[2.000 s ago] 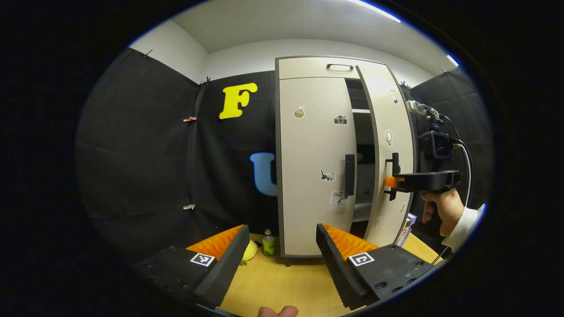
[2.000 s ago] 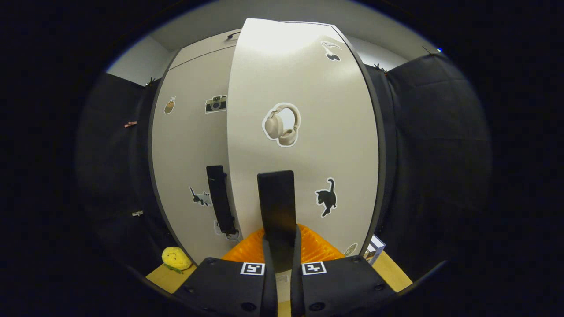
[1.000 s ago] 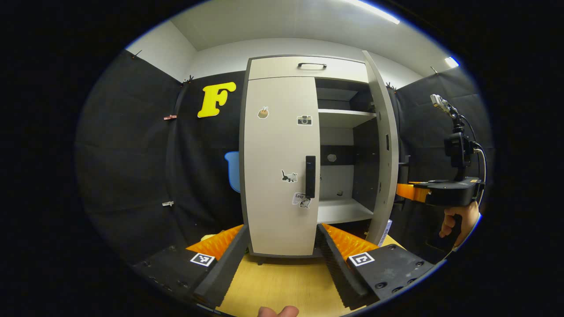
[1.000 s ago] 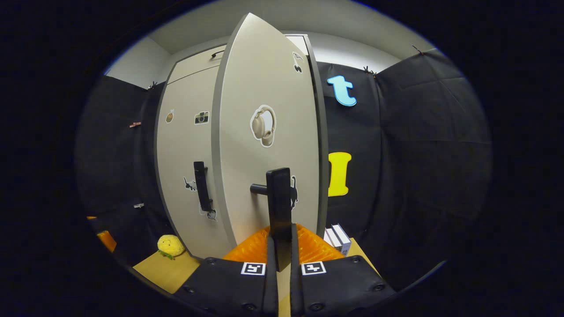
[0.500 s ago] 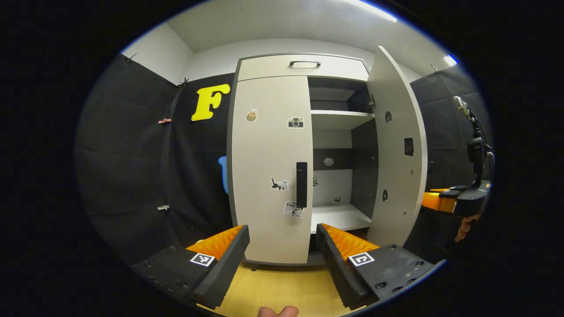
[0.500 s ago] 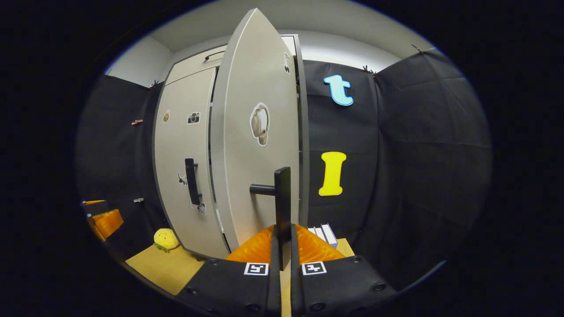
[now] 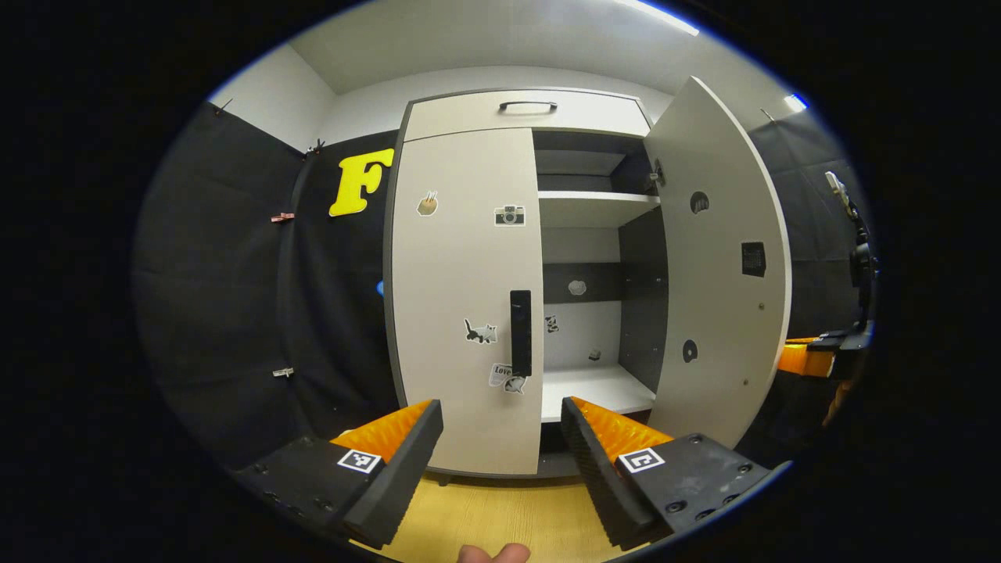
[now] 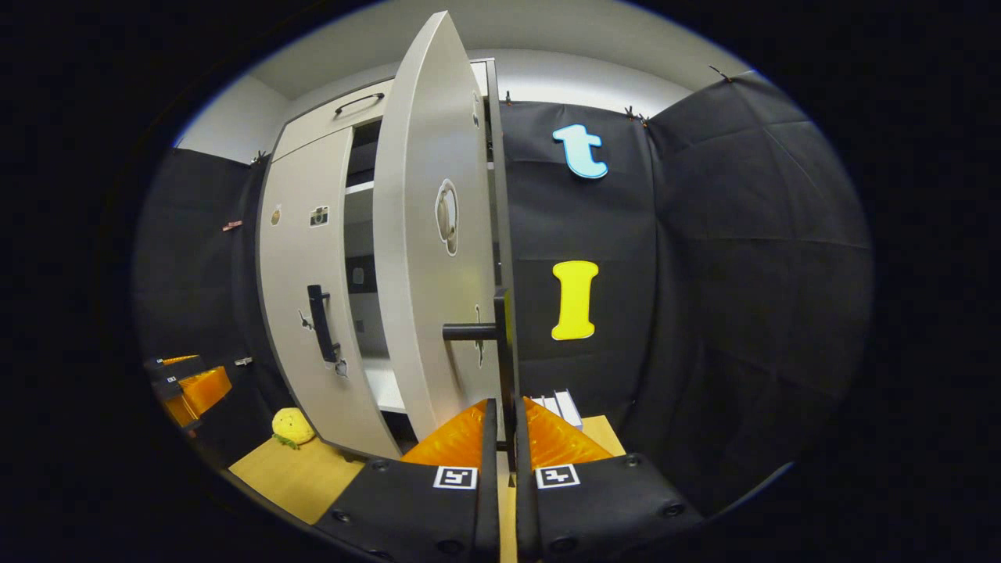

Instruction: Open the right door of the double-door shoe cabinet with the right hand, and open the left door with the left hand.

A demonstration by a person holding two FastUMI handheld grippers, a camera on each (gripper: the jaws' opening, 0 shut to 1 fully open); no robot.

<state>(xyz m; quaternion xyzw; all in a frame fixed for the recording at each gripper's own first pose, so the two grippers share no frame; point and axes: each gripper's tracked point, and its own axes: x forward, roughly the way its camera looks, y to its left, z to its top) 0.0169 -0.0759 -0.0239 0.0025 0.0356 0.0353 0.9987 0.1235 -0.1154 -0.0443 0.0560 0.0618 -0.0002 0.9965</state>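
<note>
1. Shoe cabinet stands on tabletop; right door swung wide, left door closed.
2. Right hand-held gripper clamped on right door handle; pulling further risks straining the hinge or tipping the cabinet.
3. Left hand-held gripper gaping, empty, short of left door handle; may miss it or bump the door.

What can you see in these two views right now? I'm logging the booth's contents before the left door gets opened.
shoe cabinet: one, beige with dark edges, on the table.
right door: one, beige, swung open.
left door: one, beige, closed, stickers on it.
left door handle: one, black, free.
right door handle: one, black, gripped.
shelves: two, white, inside.
plush toy: one, yellow, left of the cabinet.
table: one, wooden.
left gripper: jaws open, before the left door.
right gripper: jaws closed on the right door handle.
</note>
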